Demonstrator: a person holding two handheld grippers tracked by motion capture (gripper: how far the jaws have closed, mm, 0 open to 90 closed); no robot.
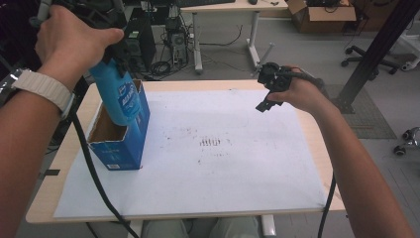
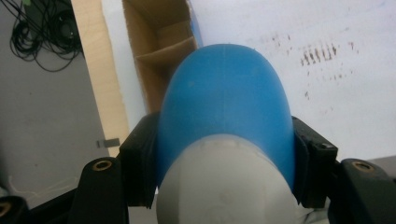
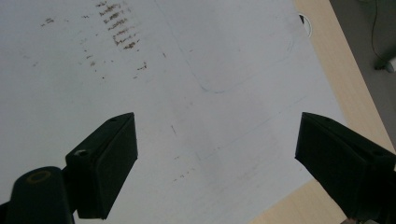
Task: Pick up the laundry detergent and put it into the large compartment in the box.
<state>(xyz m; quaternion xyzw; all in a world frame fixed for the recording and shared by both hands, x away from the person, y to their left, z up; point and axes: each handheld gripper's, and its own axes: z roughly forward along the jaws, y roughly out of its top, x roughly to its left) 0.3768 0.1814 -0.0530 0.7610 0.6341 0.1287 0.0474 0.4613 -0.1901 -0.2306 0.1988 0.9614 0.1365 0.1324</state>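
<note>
Left gripper (image 2: 224, 154) clamped on a blue bottle (image 1: 116, 94) above the open blue box (image 1: 121, 144); right gripper (image 3: 215, 158) wide apart over the white sheet (image 1: 223, 163).

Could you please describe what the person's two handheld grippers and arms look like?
Both grippers are black: the left gripper has blocky jaws with brass-ringed screw holes, and the right gripper has wedge-shaped black pads. A black cable trails from the left one. The left wrist wears a white ribbed watch strap; the forearms are bare of sleeves.

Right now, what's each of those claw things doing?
Left gripper: shut on the blue bottle, over the open blue box.
Right gripper: open, holding nothing.
</note>
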